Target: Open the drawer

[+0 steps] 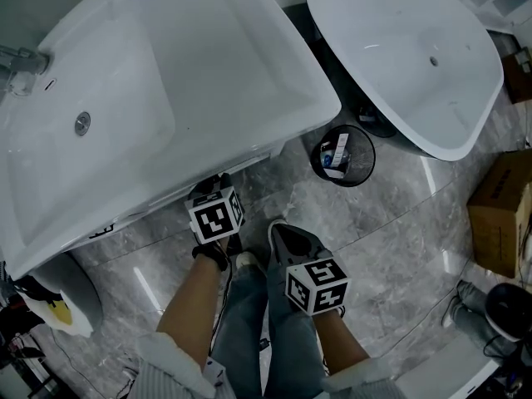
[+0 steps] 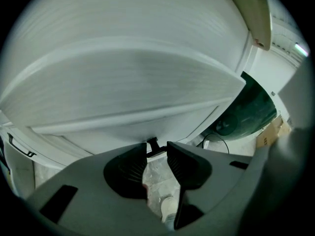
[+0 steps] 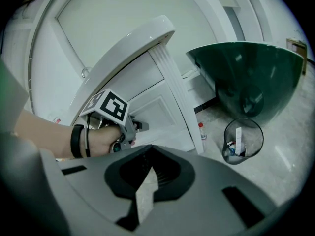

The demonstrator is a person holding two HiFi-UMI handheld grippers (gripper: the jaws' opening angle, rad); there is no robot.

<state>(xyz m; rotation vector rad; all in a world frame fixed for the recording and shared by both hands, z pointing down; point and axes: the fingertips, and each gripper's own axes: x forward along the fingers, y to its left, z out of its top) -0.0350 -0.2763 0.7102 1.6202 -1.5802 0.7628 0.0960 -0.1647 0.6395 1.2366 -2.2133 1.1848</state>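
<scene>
A: So, where is the drawer (image 3: 156,111) now?

B: It is the white panel front under the washbasin (image 1: 309,115), and to my eye it sits closed, flush with the cabinet. The left tongs (image 2: 157,149) are right at it. The jaws stand only a little apart, and the small dark handle (image 2: 152,144) is between their tips. I think they press on it, but the hold is only at the very ends.

A: And the right tongs (image 3: 147,154)?

B: They hang back over the floor, well apart from the cabinet, with the tips together and nothing inside.

A: How should the pull go, then?

B: I would first make the grip deeper, so that the handle lies further inside the pads, because such a small handle can slip out. Then pull straight back, along the line of the drawer, not downward and not to the side. The person's legs stand near the front, so a small step back gives room. The wire bin (image 1: 343,155) is off to the right, and I judge it will not disturb
</scene>
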